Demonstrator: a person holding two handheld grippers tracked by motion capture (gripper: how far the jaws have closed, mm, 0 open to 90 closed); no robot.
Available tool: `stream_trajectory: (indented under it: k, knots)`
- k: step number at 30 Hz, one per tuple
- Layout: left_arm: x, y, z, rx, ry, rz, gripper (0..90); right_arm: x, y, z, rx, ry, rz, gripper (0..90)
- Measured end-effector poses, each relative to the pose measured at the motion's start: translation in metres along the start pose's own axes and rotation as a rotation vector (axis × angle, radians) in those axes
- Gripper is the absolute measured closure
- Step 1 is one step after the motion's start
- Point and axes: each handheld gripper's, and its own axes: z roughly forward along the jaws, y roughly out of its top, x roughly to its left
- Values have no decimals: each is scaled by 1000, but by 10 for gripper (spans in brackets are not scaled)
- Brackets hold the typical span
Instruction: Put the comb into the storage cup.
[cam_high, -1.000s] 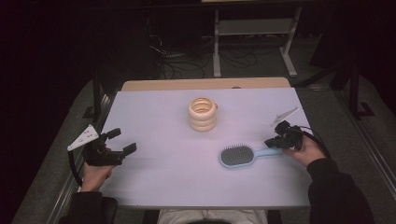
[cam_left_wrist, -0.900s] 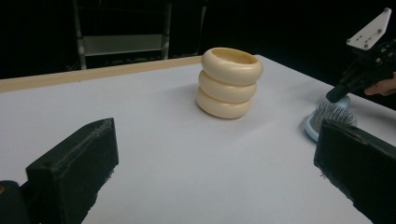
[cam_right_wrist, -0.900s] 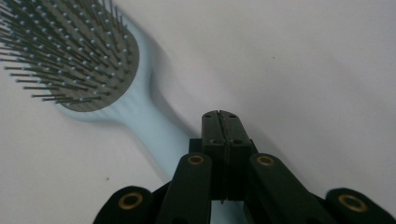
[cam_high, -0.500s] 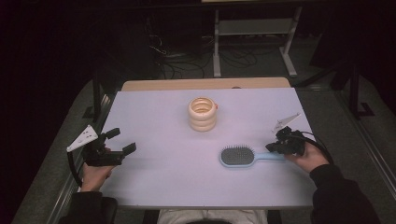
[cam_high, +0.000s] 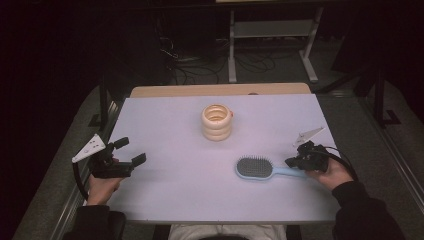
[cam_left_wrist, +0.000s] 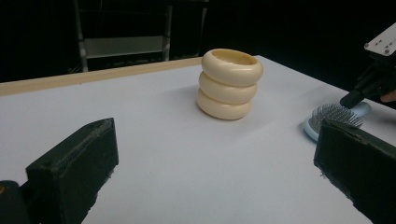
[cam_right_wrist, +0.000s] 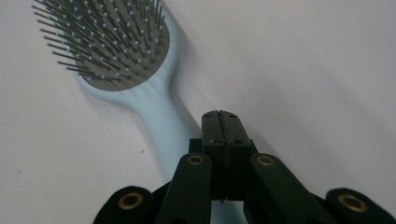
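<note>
A light blue hairbrush (cam_high: 255, 167) lies bristles up on the white table (cam_high: 175, 200), right of centre, with its handle pointing right. My right gripper (cam_high: 292, 162) is shut, jaws pressed together over the handle end. In the right gripper view nothing sits between the closed jaws (cam_right_wrist: 219, 114), and the hairbrush (cam_right_wrist: 107, 42) handle passes beneath them. My left gripper (cam_high: 131, 151) stands open at the table's left edge, empty. A cream stack of three rings (cam_high: 217, 121) stands upright at the middle back. In the left gripper view the open jaws (cam_left_wrist: 217, 135) frame the ring stack (cam_left_wrist: 230, 84) and the hairbrush (cam_left_wrist: 334, 114).
A wooden strip (cam_high: 220, 90) runs along the table's far edge. Beyond it a dark floor holds cables and a metal stand (cam_high: 270, 30). Wide bare tabletop lies between the two grippers.
My right gripper has slid a little toward the near edge, and the brush handle has swung that way with it. The left gripper has kept still.
</note>
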Motion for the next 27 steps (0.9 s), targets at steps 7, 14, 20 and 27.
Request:
stream_trajectory:
  k: [7,14,20,27]
  knots:
    - [0,0,0,-2,1,-2,0,6,-5,0,12,-4,-12,886]
    - [0,0,-1,-3,1,-2,0,13,-11,-4,5,-5,-7,878]
    - [0,0,-1,-2,-1,-3,0,16,-15,-8,1,11,-5,885]
    - [0,0,-1,-1,0,-1,0,21,-17,-15,-8,0,-17,874]
